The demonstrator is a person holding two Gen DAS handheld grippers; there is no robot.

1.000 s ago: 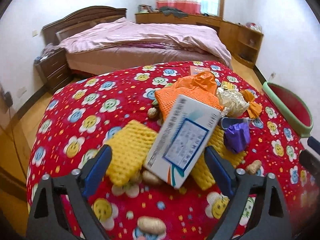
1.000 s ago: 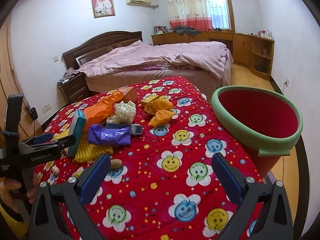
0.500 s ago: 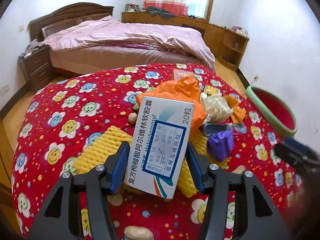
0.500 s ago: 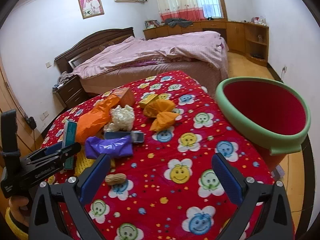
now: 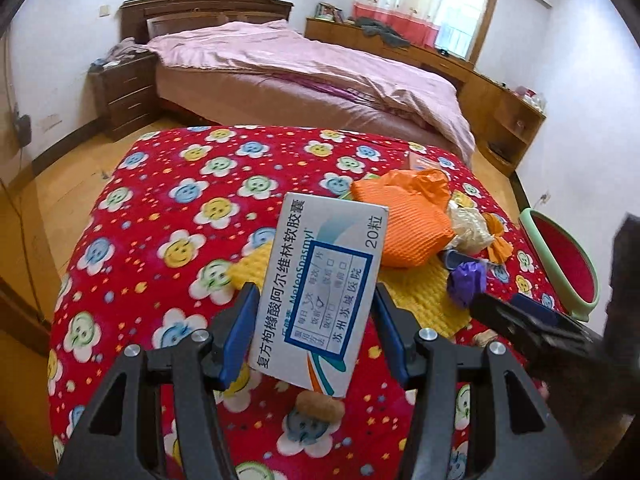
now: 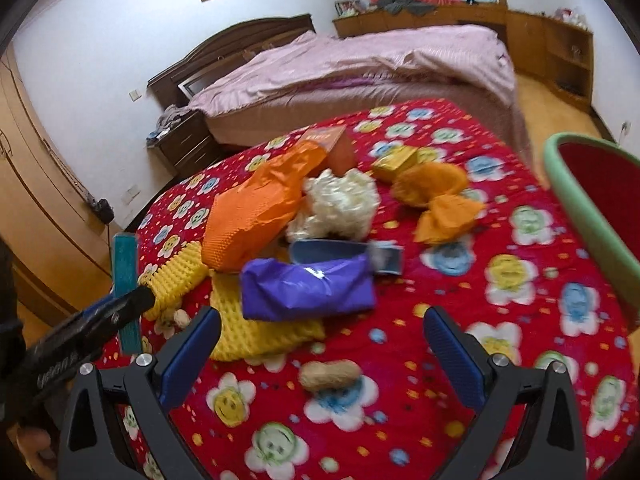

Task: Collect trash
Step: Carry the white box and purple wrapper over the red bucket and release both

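— Where do we have the medicine box (image 5: 320,296)?

— Clamped between the blue pads of our left gripper (image 5: 314,332), lifted clear of the red flowered cloth (image 5: 168,200), above a peanut (image 5: 319,407).

— And our right gripper (image 6: 322,354)?

— Its jaws stand wide apart with nothing between them, over the cloth near the purple wrapper (image 6: 308,286). The red bin (image 6: 592,208) with its green rim stands at the table's edge.

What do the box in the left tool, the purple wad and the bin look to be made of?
Box: thin printed card, slightly glossy, with crisp folded edges and flat faces. Purple wad: probably plastic film, since it is crumpled and shows a bright glint. Bin: likely moulded plastic, with a smooth matte green rim and an even red inner wall.
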